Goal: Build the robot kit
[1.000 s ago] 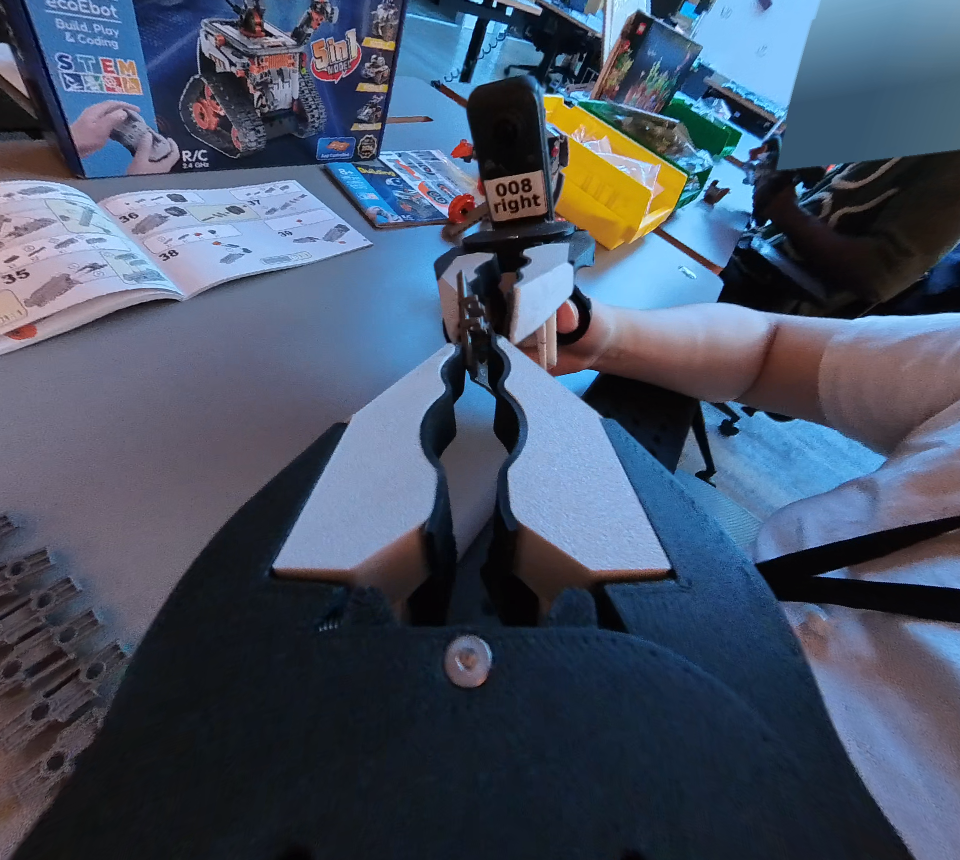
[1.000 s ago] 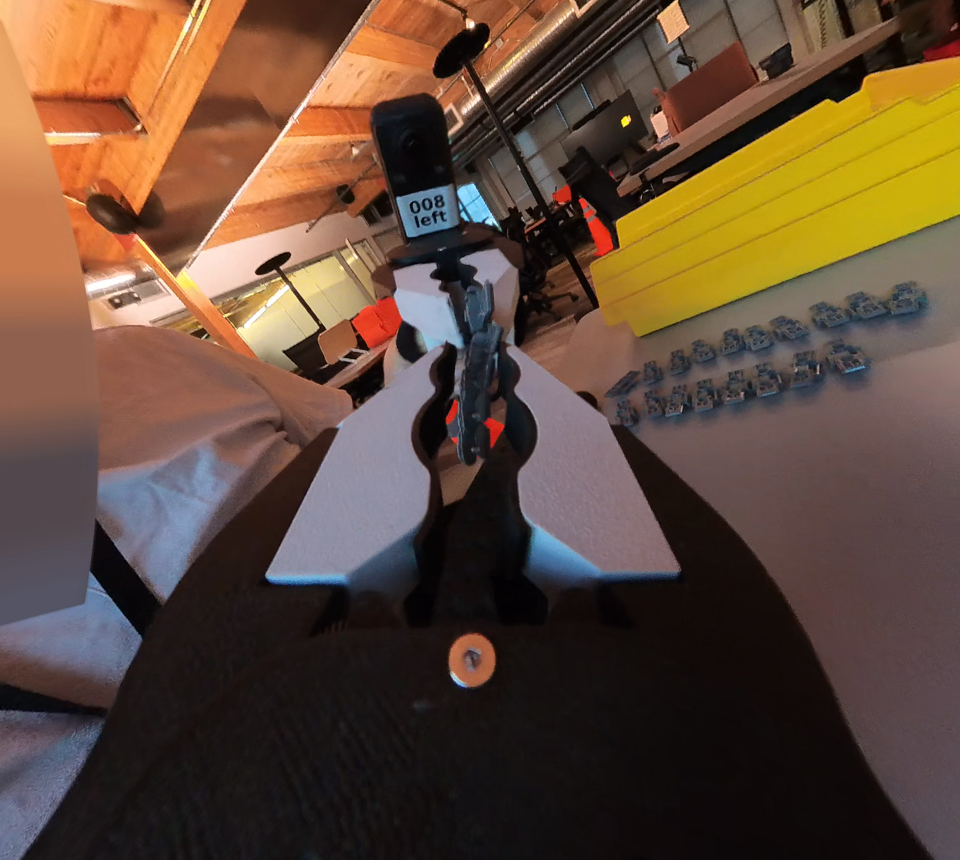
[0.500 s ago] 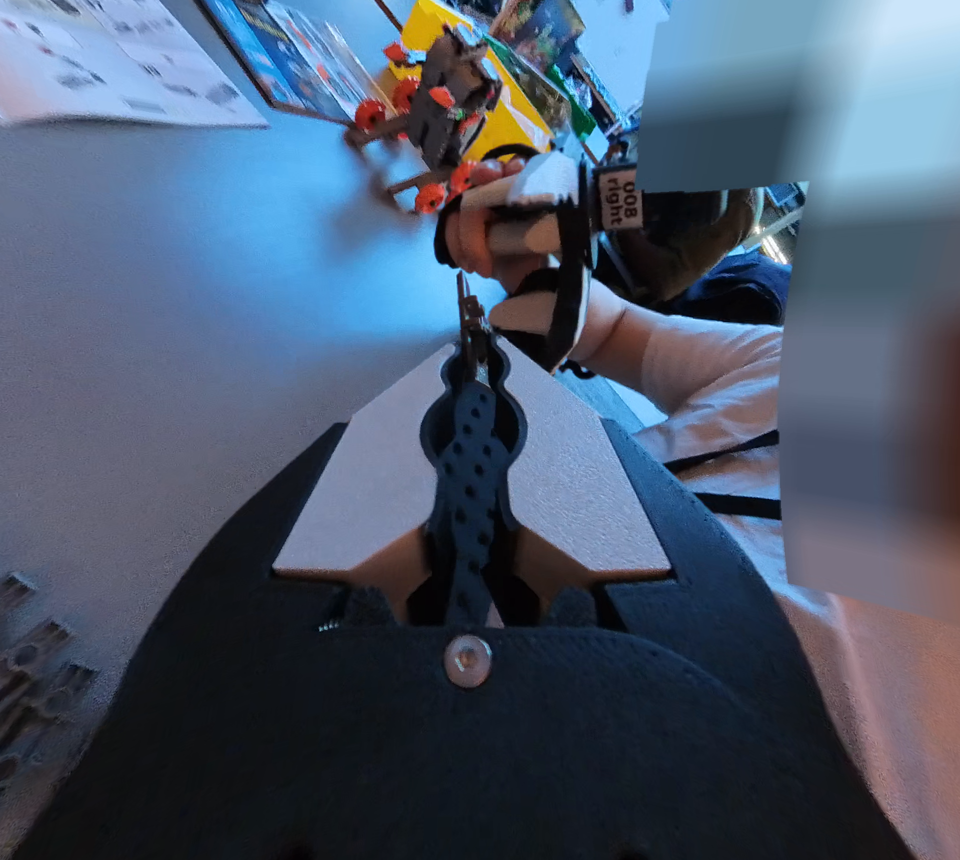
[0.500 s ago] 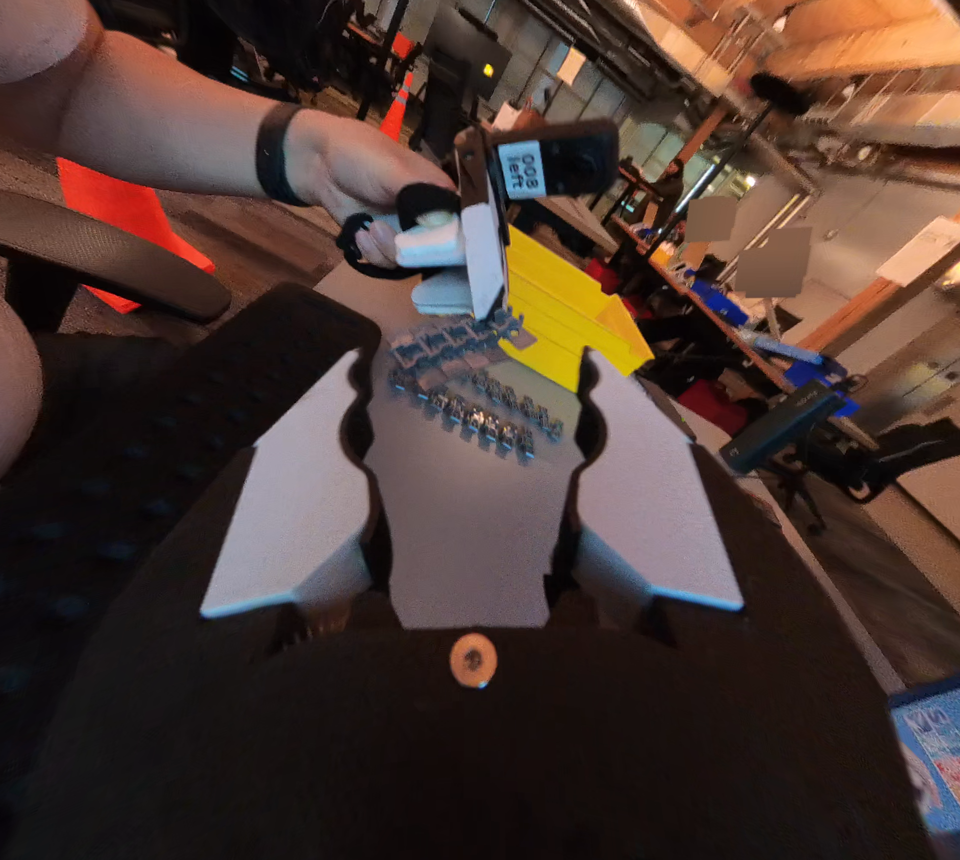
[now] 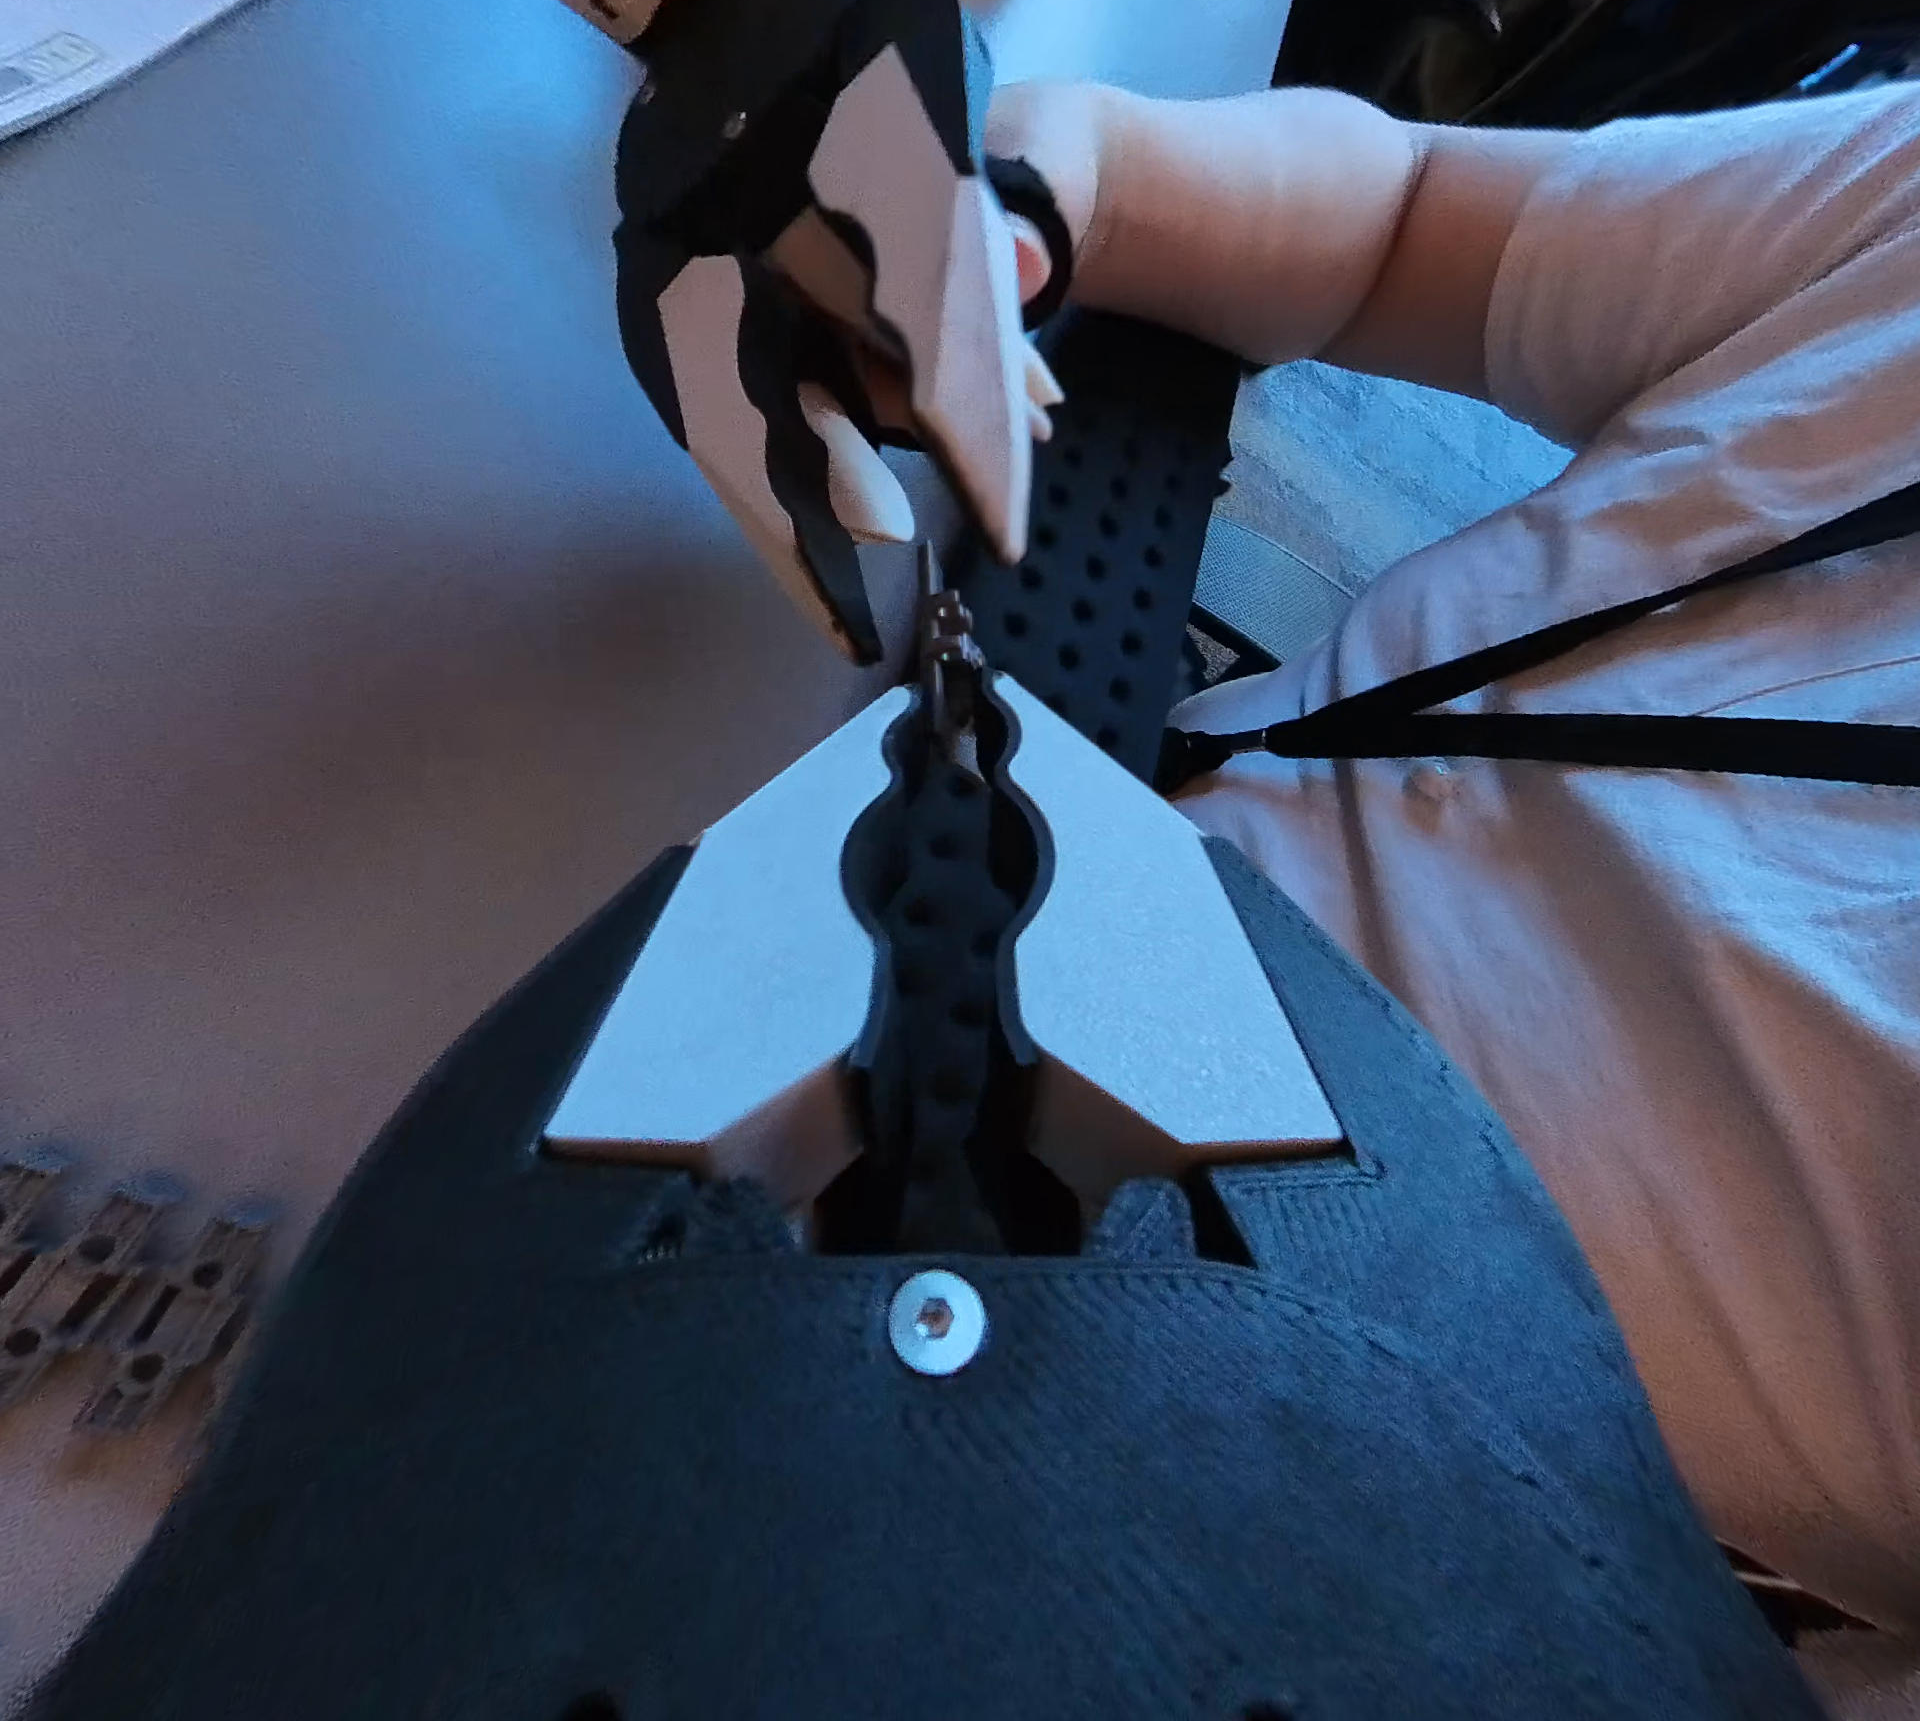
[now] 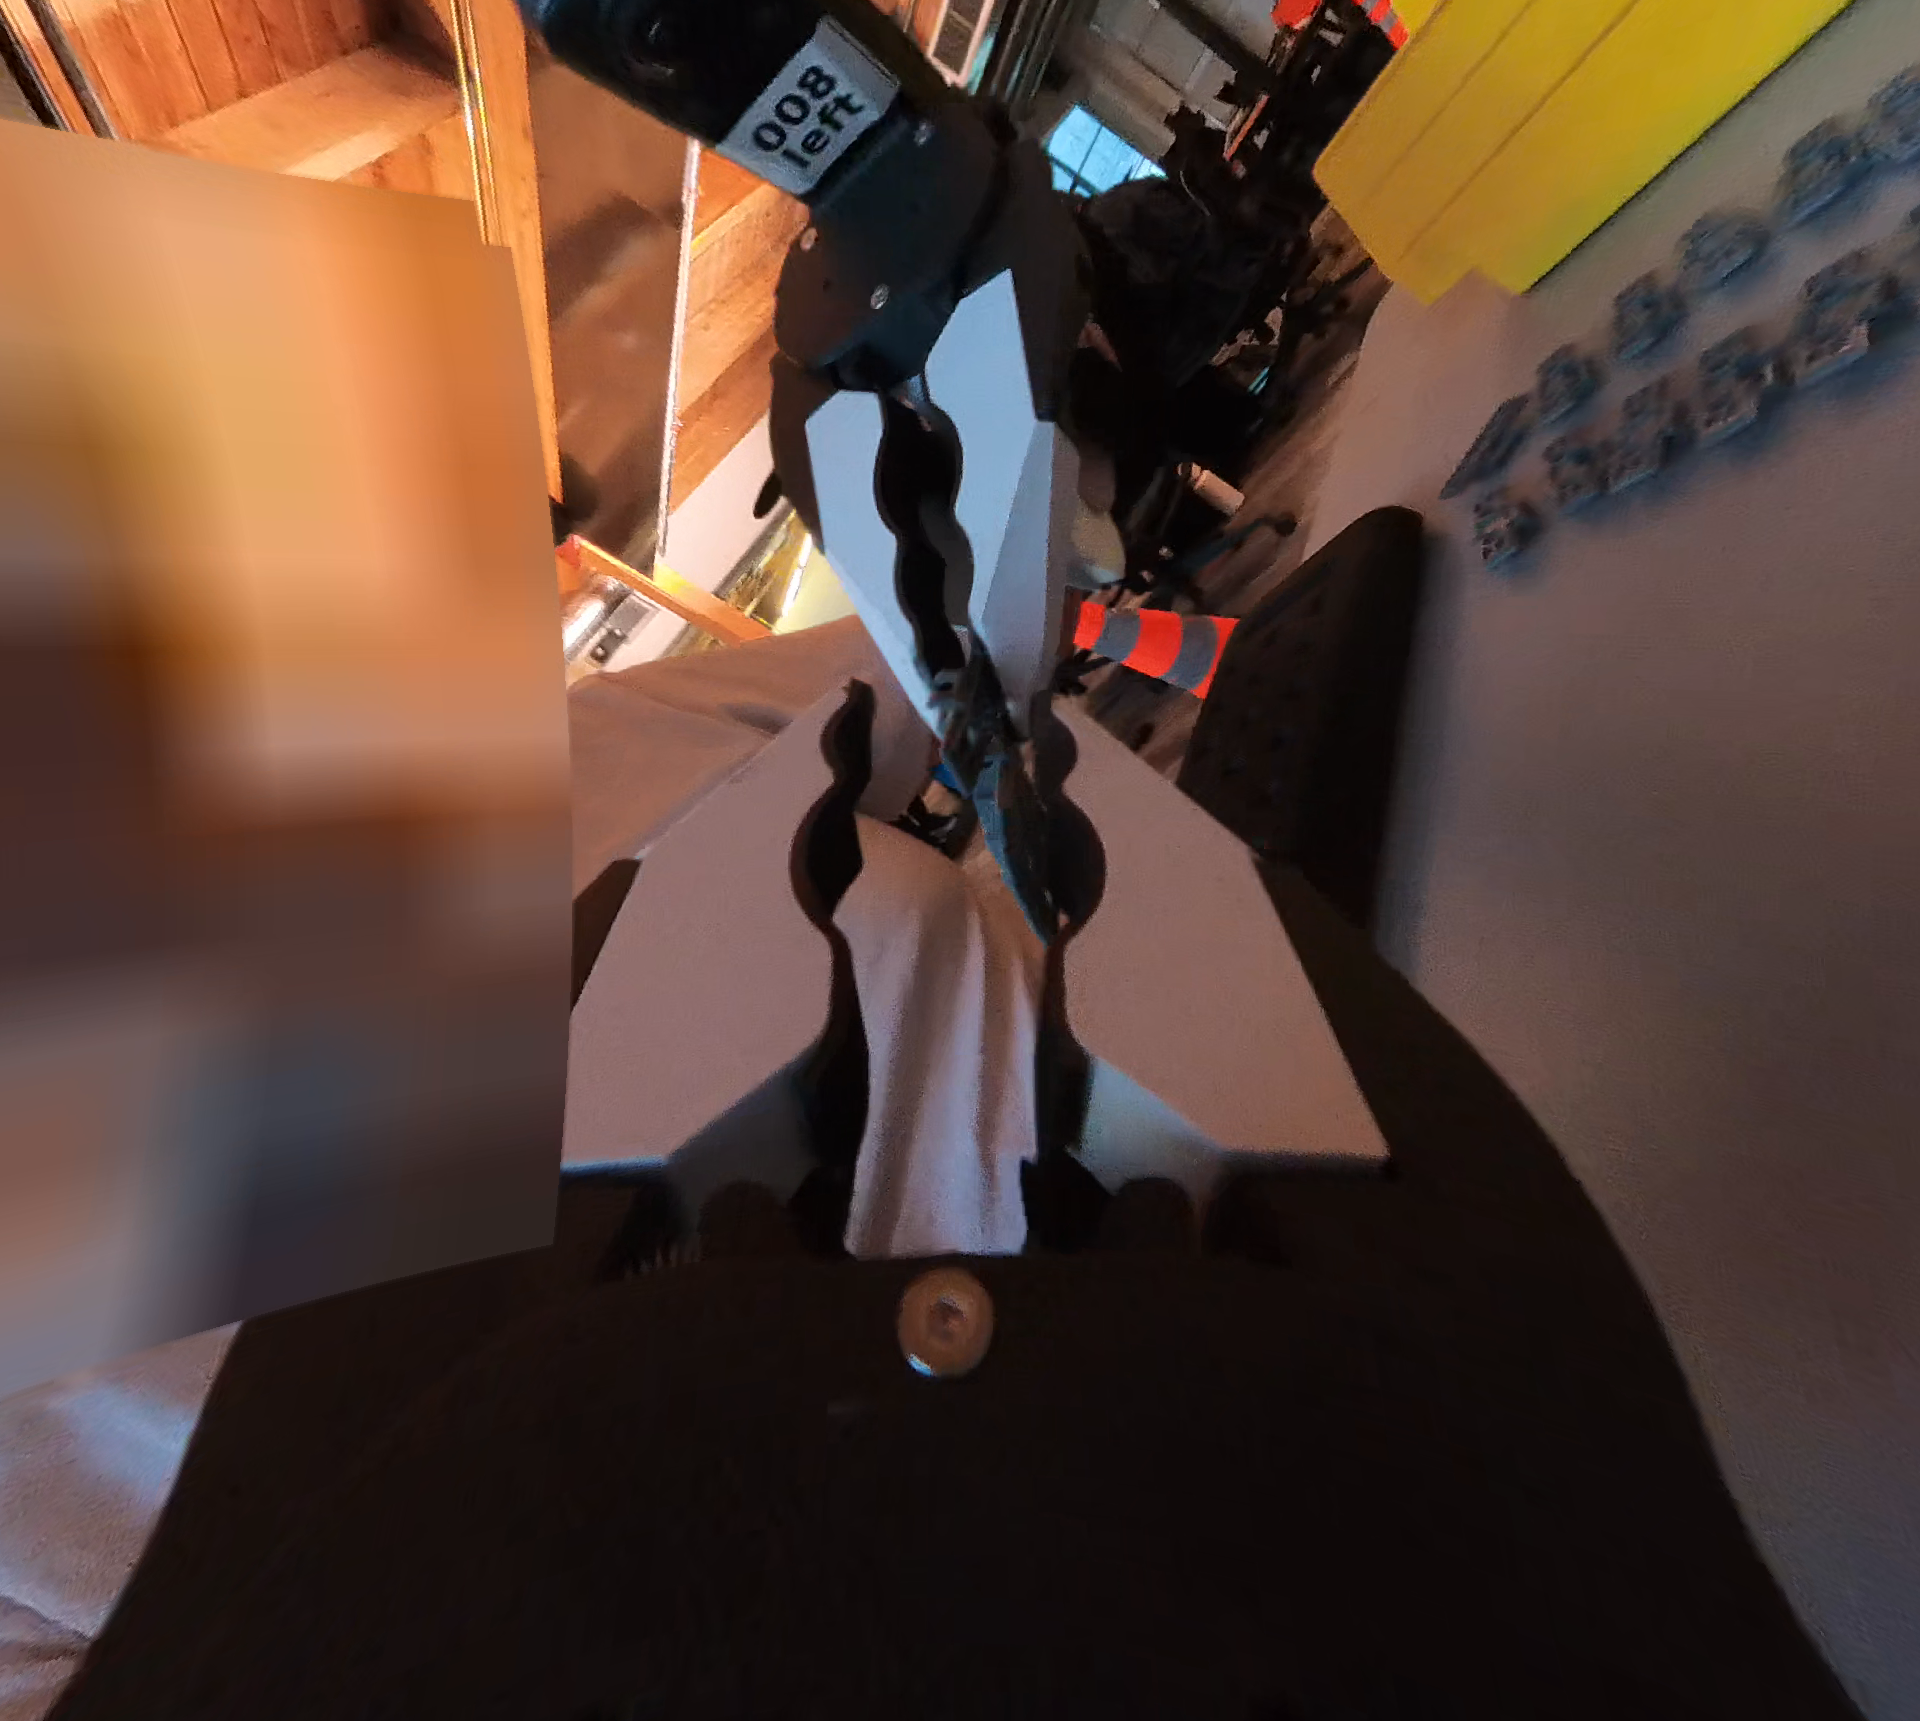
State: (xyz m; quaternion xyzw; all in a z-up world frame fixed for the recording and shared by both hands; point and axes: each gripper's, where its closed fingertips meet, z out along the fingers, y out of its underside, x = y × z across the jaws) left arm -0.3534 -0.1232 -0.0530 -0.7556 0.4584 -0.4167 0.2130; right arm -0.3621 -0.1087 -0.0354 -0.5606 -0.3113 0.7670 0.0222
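Above the grey table [image 5: 312, 528] we see the left gripper [image 5: 948, 705] clamped on a small dark part [image 5: 943, 643], with the right gripper [image 6: 951, 736] parted around it.

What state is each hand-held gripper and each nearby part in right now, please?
Left hand-held gripper: shut on the dark plastic strip.
Right hand-held gripper: open, tips straddling the strip's free end.
Dark plastic strip: held off the table.
Grey track links: lying in rows on the table.
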